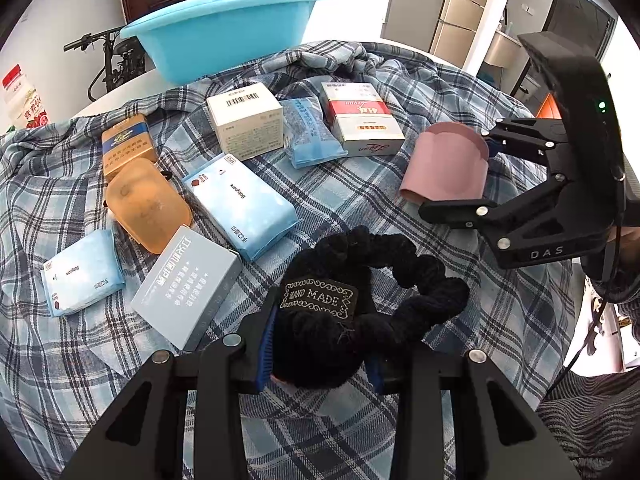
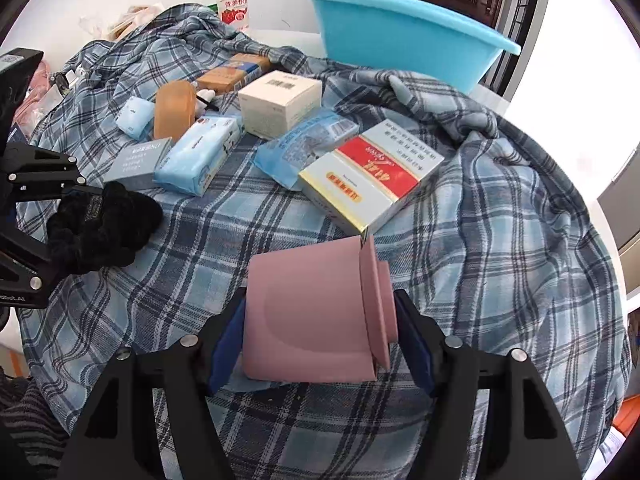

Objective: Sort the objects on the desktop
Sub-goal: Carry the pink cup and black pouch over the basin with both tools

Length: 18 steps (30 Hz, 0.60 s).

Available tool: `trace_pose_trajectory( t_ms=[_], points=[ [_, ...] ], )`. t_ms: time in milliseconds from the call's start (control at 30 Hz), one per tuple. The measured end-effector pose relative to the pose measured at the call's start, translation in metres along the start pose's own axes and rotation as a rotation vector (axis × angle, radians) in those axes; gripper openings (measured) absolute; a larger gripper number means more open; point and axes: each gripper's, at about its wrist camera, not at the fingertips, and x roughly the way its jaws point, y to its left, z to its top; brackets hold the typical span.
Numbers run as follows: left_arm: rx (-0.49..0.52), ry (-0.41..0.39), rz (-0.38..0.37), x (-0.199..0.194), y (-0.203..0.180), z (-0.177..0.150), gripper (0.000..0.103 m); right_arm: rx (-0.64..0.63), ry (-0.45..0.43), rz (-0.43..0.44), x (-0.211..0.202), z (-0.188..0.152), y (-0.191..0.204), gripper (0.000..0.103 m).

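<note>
A black knitted hair band [image 1: 360, 280] with a "HAND MADE" label sits in my left gripper [image 1: 320, 356], which is shut on it just above the plaid cloth [image 1: 360, 208]. In the right wrist view that gripper [image 2: 64, 232] and the band [image 2: 104, 224] show at the left edge. My right gripper [image 2: 320, 340] is shut on a pink cup [image 2: 312, 320] tipped on its side, pads on both its sides. The left wrist view shows that gripper [image 1: 468, 170] and the cup [image 1: 444, 164] at the right. A blue basin [image 1: 224, 36] [image 2: 400, 40] stands at the table's far edge.
On the cloth lie a white box [image 1: 244, 120], a red-and-white box [image 1: 362, 118], a blue pouch [image 1: 310, 132], two tissue packs [image 1: 240, 204] [image 1: 82, 272], an orange case [image 1: 146, 204], an orange-blue box [image 1: 128, 144] and a grey box [image 1: 186, 288]. A drink bottle [image 2: 234, 0] stands behind.
</note>
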Motion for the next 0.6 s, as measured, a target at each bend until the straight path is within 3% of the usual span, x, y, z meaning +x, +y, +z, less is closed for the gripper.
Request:
trace_pose_trajectory(
  t_ms=[600],
  points=[
    [0.034, -0.019, -0.004, -0.008, -0.009, 0.002, 0.037, -0.009, -0.055, 0.01, -0.031, 0.01, 0.009, 0.068]
  ],
)
